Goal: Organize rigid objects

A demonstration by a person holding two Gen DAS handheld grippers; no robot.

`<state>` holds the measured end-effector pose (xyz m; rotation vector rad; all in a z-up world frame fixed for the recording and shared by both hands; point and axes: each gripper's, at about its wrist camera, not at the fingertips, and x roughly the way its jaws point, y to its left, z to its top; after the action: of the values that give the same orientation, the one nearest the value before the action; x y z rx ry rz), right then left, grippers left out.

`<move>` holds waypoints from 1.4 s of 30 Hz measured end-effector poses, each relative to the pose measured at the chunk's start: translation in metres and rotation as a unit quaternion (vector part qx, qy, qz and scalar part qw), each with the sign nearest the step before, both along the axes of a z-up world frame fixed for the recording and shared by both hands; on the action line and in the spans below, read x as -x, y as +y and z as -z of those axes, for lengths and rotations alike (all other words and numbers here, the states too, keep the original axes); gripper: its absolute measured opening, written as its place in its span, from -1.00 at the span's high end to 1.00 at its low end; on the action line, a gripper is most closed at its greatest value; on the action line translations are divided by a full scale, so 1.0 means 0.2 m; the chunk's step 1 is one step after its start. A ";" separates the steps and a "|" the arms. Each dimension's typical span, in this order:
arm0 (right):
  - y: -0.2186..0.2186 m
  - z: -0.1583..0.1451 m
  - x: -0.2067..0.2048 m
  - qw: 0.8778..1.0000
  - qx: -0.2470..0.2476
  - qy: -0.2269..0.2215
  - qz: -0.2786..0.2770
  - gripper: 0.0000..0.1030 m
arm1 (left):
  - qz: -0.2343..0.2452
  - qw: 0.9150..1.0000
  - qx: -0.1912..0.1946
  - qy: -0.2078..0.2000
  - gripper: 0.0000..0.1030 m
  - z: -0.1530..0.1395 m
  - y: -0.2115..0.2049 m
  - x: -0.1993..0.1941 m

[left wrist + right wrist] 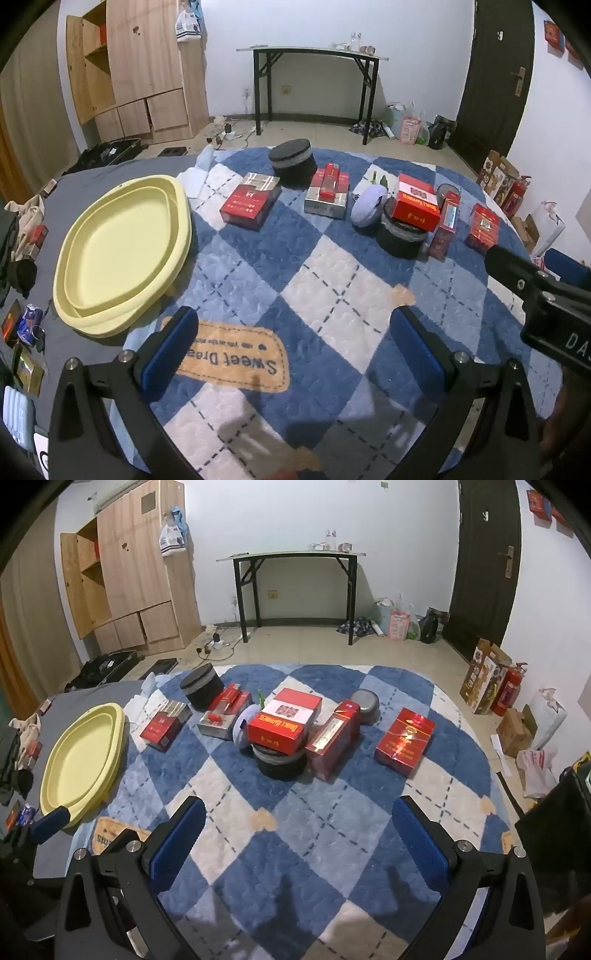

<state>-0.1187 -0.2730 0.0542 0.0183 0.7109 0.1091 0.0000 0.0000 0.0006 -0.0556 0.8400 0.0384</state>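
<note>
My left gripper [291,350] and right gripper [295,834] both released, hovering over quilt [314,830]; boxes [284,720] scattered ahead, tray [122,251] empty, likely destination.

Red boxes [403,741] and round tins [281,763] on checked blanket [332,812], yellow tray [107,734] left, wide-spread blue fingers [177,843] above.

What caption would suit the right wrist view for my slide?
Open right gripper hovers over a checked blanket with red boxes and a yellow tray.
</note>
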 end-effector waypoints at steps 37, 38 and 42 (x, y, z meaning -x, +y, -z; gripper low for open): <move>0.01 0.04 -0.03 1.000 0.000 0.017 -0.004 -0.99 | 0.008 1.000 -0.010 0.010 -1.00 0.05 -0.02 0.01; 0.01 0.04 -0.03 1.000 0.000 0.018 -0.004 -0.99 | 0.008 1.000 -0.011 0.011 -1.00 0.05 -0.02 0.01; 0.01 0.04 -0.03 1.000 0.000 0.019 -0.004 -0.99 | 0.008 1.000 -0.007 0.015 -1.00 0.06 -0.01 0.01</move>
<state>-0.1131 -0.2718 0.0453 0.0169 0.7484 0.1167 -0.0018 -0.0024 -0.0113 -0.0359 0.8697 0.0303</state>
